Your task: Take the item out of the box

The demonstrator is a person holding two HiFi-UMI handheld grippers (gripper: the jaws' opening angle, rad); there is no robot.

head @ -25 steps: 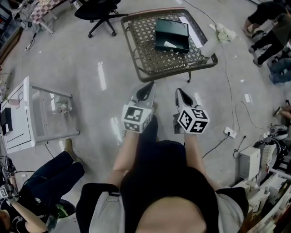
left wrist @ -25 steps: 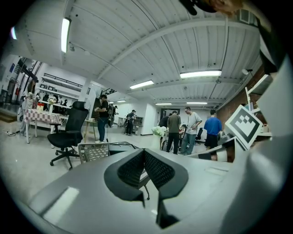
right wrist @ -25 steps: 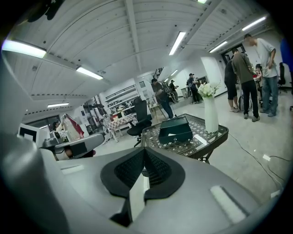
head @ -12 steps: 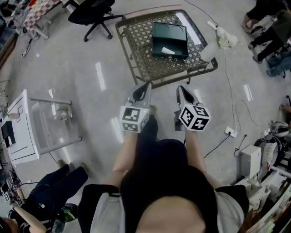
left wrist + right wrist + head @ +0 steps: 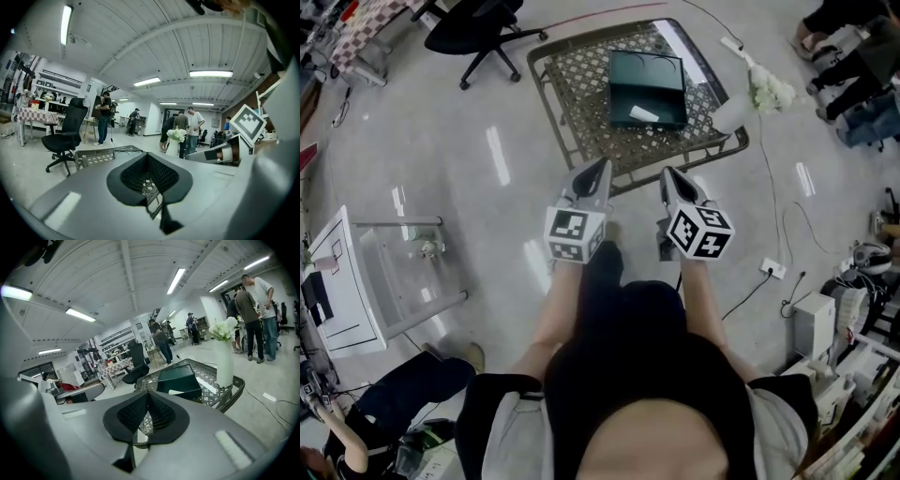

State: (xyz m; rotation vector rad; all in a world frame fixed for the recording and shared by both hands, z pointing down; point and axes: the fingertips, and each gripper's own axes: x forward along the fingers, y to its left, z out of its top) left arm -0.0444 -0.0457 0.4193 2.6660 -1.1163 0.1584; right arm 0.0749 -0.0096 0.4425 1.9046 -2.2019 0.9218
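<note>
A dark green box (image 5: pixel 647 84) lies on a low lattice-topped table (image 5: pixel 581 141), with a small white slip (image 5: pixel 644 113) at its near edge. My left gripper (image 5: pixel 601 167) and right gripper (image 5: pixel 667 175) hover side by side just short of the table's near rim, both shut with nothing between the jaws. In the right gripper view the box (image 5: pixel 180 379) sits ahead and slightly right of the right gripper (image 5: pixel 149 394). In the left gripper view only the table's corner (image 5: pixel 96 157) shows beyond the left gripper (image 5: pixel 147 157); the box is hidden there.
A white vase of flowers (image 5: pixel 742 98) stands at the table's right corner. A black office chair (image 5: pixel 478 23) is at the far left, a glass side table (image 5: pixel 403 267) at the left. Cables and a power strip (image 5: pixel 772 270) lie on the floor at the right. People stand around the room.
Both grippers have come forward towards the table's near edge, and the table and box now sit closer in the head view. The jaws stay shut.
</note>
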